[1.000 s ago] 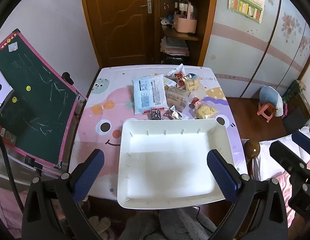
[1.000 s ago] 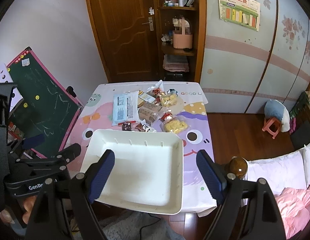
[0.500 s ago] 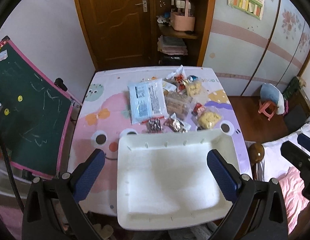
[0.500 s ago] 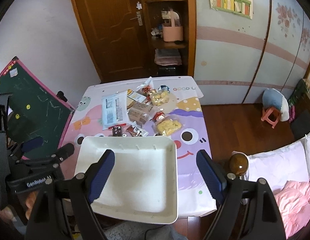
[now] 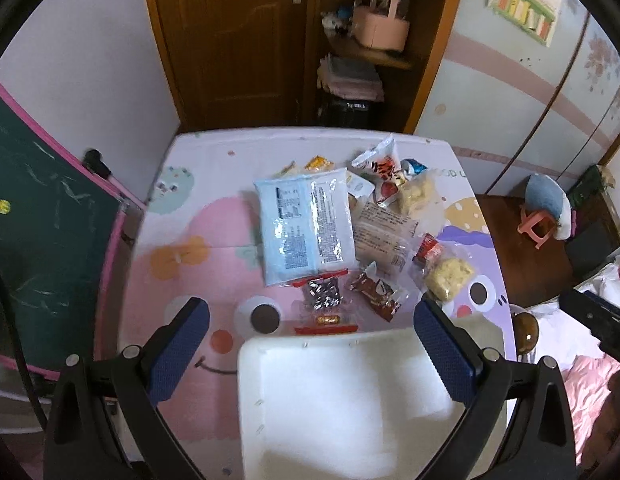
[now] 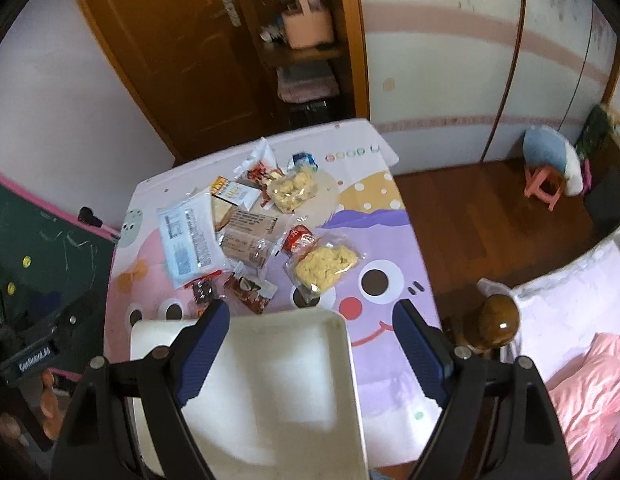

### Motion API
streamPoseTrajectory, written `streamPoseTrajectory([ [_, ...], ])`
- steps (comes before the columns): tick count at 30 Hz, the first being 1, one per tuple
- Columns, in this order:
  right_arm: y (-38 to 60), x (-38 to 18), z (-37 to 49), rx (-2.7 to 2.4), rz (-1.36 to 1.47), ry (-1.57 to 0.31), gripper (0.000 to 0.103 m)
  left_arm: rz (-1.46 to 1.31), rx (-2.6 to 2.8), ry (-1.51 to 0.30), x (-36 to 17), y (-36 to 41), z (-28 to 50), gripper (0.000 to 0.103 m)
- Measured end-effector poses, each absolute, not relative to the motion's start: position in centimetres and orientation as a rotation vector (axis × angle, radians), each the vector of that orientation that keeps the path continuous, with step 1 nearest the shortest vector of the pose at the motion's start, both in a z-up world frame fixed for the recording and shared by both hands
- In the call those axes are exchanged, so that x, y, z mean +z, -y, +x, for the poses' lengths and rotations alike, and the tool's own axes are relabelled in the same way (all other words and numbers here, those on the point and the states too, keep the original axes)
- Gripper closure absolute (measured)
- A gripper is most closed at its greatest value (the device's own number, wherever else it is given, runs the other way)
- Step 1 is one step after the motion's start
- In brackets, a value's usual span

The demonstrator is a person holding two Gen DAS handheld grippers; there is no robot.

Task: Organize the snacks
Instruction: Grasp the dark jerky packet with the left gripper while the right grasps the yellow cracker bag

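Observation:
An empty white tray (image 5: 246,400) (image 6: 349,360) sits at the near edge of a cartoon-print table. Beyond it lies a heap of snack packets: a large pale blue bag (image 5: 306,228) (image 6: 188,238), a clear wrapped biscuit pack (image 5: 383,232) (image 6: 246,236), two bags of yellow puffs (image 5: 449,272) (image 6: 323,262) (image 6: 292,188), a red-brown packet (image 5: 375,288) (image 6: 250,290) and a small dark sweet pack (image 5: 323,294). My left gripper (image 5: 311,354) hovers open above the tray's far rim. My right gripper (image 6: 311,356) hangs open over the tray's right part. Neither holds anything.
The table (image 5: 182,280) stands against a brown door (image 5: 230,40) and an open shelf unit (image 5: 369,40). A green chalkboard (image 5: 38,240) leans at the left. A bed with pink bedding (image 6: 589,380) and a wooden bedpost knob (image 6: 497,322) lie to the right.
Both grippers have moved forward and lower toward the snack pile, so the tray now fills only the bottom of each view. Both stay open.

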State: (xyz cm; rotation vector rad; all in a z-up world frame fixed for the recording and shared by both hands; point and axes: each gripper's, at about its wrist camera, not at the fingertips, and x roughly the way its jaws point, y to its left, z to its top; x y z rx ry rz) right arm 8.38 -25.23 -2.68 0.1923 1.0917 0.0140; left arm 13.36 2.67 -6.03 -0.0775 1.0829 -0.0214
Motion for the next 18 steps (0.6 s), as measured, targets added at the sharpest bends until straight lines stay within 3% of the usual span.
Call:
streamPoseTrajectory([
  [12, 26.0, -16.7, 20.1, -0.09, 0.374, -1.415, 0.019, -0.152, 0.002, -1.366, -19.4, -0.8, 22.2, 0.002],
  [18, 26.3, -20.6, 21.8, -0.158, 0.422, -1.489, 0.019, -0.234, 0.043, -1.473, -24.3, -0.9, 23.9, 0.002],
])
